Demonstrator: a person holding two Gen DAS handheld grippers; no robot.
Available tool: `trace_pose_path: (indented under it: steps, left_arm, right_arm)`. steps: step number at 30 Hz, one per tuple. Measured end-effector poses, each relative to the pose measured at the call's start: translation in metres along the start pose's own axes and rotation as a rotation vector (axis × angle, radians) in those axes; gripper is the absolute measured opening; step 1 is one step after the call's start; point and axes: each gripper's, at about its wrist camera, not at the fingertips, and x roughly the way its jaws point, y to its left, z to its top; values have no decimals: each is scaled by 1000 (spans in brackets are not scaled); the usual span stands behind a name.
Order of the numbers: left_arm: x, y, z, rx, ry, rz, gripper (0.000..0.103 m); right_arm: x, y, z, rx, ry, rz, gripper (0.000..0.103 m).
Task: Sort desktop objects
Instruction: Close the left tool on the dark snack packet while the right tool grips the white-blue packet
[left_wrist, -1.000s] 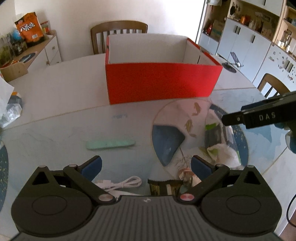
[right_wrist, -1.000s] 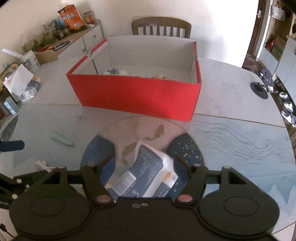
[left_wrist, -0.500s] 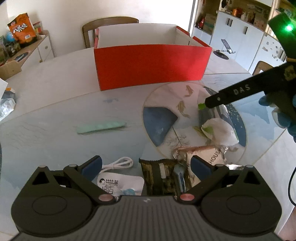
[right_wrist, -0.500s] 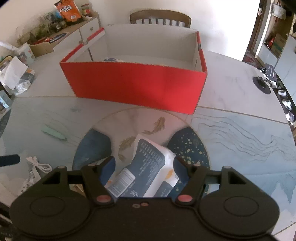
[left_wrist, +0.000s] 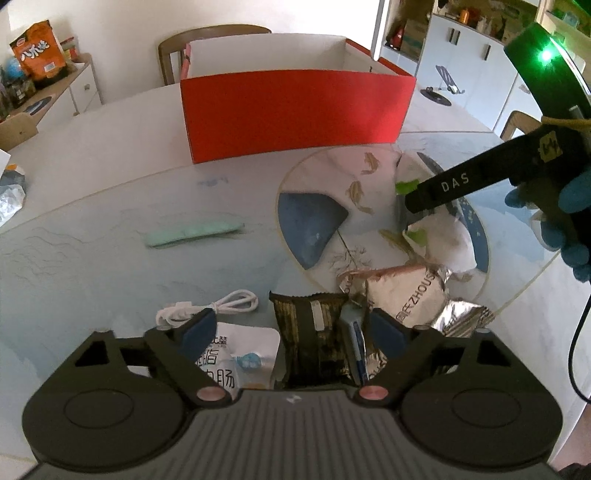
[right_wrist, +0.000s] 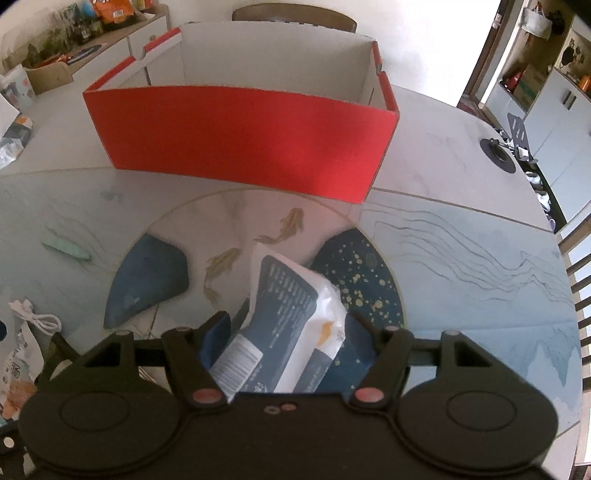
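Observation:
My left gripper (left_wrist: 293, 328) hovers low over a cluster of packets with its jaws closing. Between its fingers lie a white pouch (left_wrist: 240, 354), a dark brown snack packet (left_wrist: 314, 332) and a small blue-grey item (left_wrist: 354, 339); the pads press on none of them. My right gripper (right_wrist: 286, 328) has its jaws closing on a white and navy packet (right_wrist: 291, 295), pads against its sides. One of its fingers (left_wrist: 454, 182) shows in the left wrist view, held by a blue-gloved hand (left_wrist: 565, 206). The red box (left_wrist: 295, 110) (right_wrist: 240, 140) stands open behind.
A mint green strip (left_wrist: 194, 232) and a coiled white cable (left_wrist: 221, 308) lie left of the packets. A silver packet (left_wrist: 406, 295) sits right of them. A black phone stand (right_wrist: 498, 155) is at the far right, a chair (left_wrist: 210, 37) behind the box.
My left gripper has come forward and down over the pouch and the brown packet, and its jaws have narrowed. My right gripper has sunk a little, still with the packet.

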Motion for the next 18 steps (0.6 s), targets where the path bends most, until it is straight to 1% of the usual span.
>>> trace_pose_path:
  steps: [1, 4, 11, 12, 14, 18]
  left_arm:
    - [1, 0, -1, 3, 4, 1, 83]
    - [4, 0, -2, 6, 12, 0, 81]
    - [10, -4, -5, 42, 16, 7, 80]
    - [11, -5, -6, 48, 16, 7, 79]
    - [13, -6, -6, 53, 22, 4, 72]
    - [17, -8, -7, 62, 31, 6, 70]
  right_arm:
    - [0, 0, 0, -1, 2, 0, 67]
    - [2, 0, -1, -4, 6, 0, 67]
    - [5, 2, -7, -14, 20, -14, 66]
    - [5, 1, -8, -12, 22, -14, 66]
    - [6, 0, -8, -12, 25, -18, 66]
    - [9, -2, -11, -4, 35, -30, 66]
